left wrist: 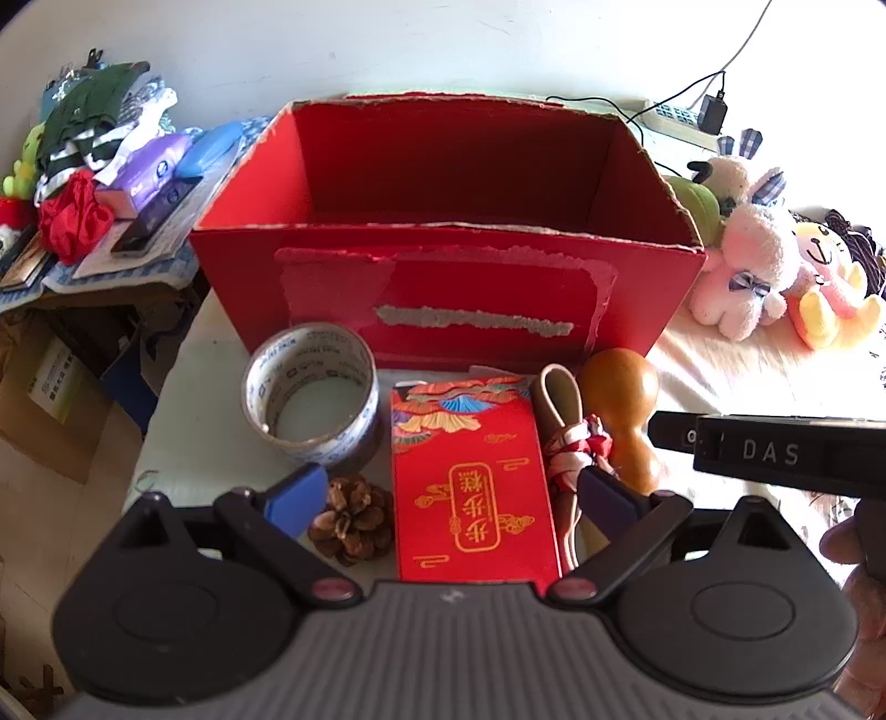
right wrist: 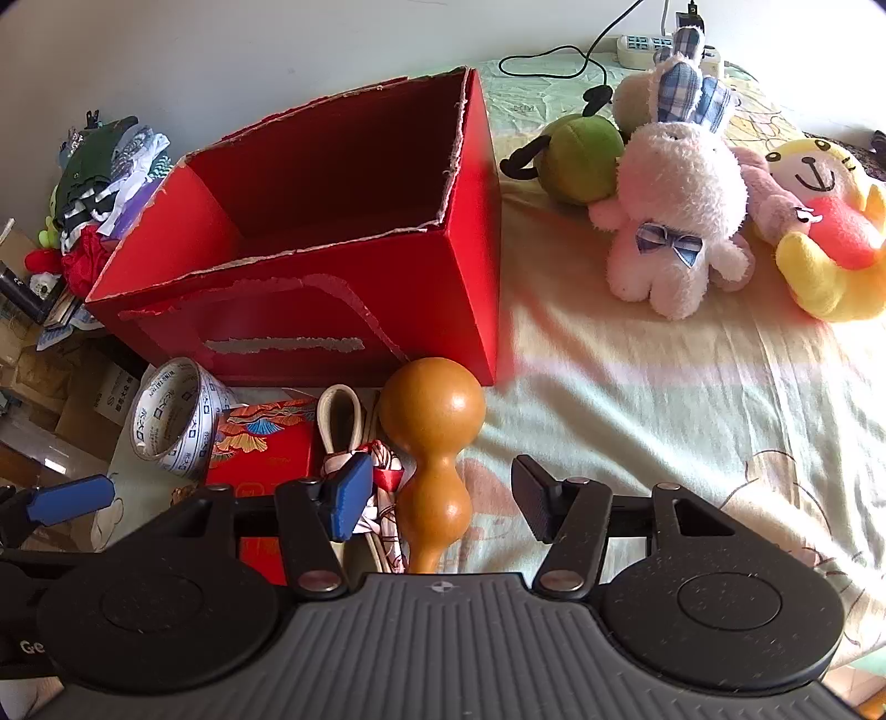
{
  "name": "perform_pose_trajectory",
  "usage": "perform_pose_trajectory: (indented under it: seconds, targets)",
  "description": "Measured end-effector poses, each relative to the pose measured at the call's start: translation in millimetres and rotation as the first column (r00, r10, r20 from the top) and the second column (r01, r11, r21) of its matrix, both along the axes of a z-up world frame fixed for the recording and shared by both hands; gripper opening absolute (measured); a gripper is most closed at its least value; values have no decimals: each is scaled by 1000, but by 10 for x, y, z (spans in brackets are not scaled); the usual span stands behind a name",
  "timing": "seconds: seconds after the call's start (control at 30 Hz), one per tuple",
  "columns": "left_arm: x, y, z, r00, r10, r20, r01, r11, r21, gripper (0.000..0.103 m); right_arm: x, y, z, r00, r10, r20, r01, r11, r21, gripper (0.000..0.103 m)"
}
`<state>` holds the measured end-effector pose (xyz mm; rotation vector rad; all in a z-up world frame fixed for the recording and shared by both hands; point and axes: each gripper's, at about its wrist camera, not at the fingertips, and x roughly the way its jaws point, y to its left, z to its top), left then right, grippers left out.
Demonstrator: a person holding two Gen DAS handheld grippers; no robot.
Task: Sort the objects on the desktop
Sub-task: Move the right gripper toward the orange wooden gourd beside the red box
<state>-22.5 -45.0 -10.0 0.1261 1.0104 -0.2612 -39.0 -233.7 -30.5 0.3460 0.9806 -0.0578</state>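
Observation:
An open red cardboard box (left wrist: 443, 288) (right wrist: 310, 310) stands on the bed. In front of it lie a tape roll (left wrist: 313, 387) (right wrist: 174, 415), a pine cone (left wrist: 351, 520), a red envelope pack (left wrist: 473, 482) (right wrist: 266, 443), a looped strap with a red-white cloth knot (left wrist: 570, 448) (right wrist: 354, 437) and a brown gourd (left wrist: 623, 410) (right wrist: 432, 454). My left gripper (left wrist: 448, 493) is open, its fingers either side of the envelope pack. My right gripper (right wrist: 440, 498) is open with the gourd's narrow half between its fingers, not touching it.
Plush toys (right wrist: 681, 216) (left wrist: 747, 266) lie to the right of the box, with a power strip and cables (right wrist: 637, 44) behind. A cluttered pile of clothes and packets (left wrist: 111, 166) sits left. Cardboard boxes (left wrist: 61, 387) are on the floor beyond the bed's left edge.

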Motion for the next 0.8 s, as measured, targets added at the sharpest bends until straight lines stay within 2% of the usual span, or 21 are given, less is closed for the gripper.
perform_pose_trajectory:
  seconds: [0.37,0.7,0.8]
  targets:
    - [-51,-10,-13,999,42,2,-42,999,19,101,-50,-22,-14,1000,28,-1,-28,1000,-1,59]
    - [-26,-161,-34,1000,8,-2,-8,999,49,101,-89,-161,4,1000,3,14,-3,1000,10,59]
    - [-41,-217,-20,1000,-1,18,0,997,73,101,-110,-193,12,1000,-6,18,6,1000,14,59]
